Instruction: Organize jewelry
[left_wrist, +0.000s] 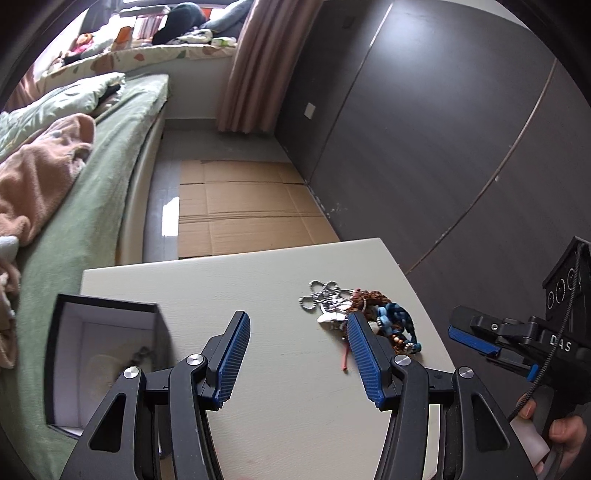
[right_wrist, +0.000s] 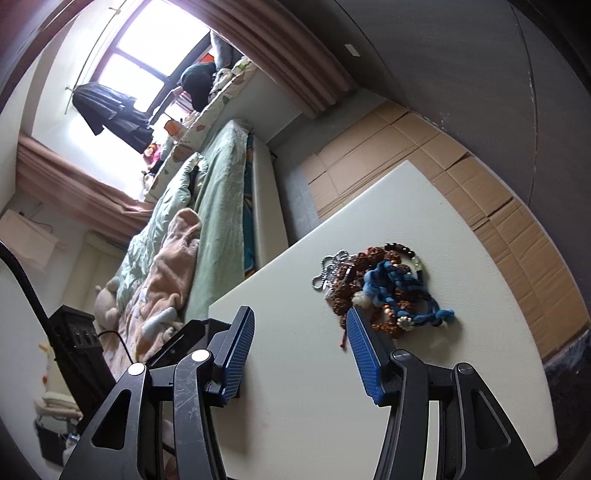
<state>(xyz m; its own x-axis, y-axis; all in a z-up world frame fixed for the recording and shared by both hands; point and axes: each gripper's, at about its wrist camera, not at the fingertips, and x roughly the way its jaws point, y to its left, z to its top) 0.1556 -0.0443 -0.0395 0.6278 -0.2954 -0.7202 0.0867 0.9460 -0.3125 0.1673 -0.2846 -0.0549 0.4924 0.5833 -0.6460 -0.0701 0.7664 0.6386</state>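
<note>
A heap of jewelry (left_wrist: 364, 312) lies on the white table (left_wrist: 258, 288): a silver ball chain (left_wrist: 325, 293), brown beads and a blue braided cord (left_wrist: 397, 317). An open black box (left_wrist: 107, 354) with a white lining stands at the table's left edge. My left gripper (left_wrist: 298, 325) is open and empty, its right finger beside the heap. My right gripper (right_wrist: 301, 321) is open and empty, its right finger just short of the heap (right_wrist: 384, 291). The right gripper also shows in the left wrist view (left_wrist: 476, 339), at the table's right side.
A bed (left_wrist: 85, 192) with green bedding and a pink blanket runs along the left. Flattened cardboard (left_wrist: 251, 206) covers the floor beyond the table. A dark wardrobe wall (left_wrist: 443, 129) stands on the right.
</note>
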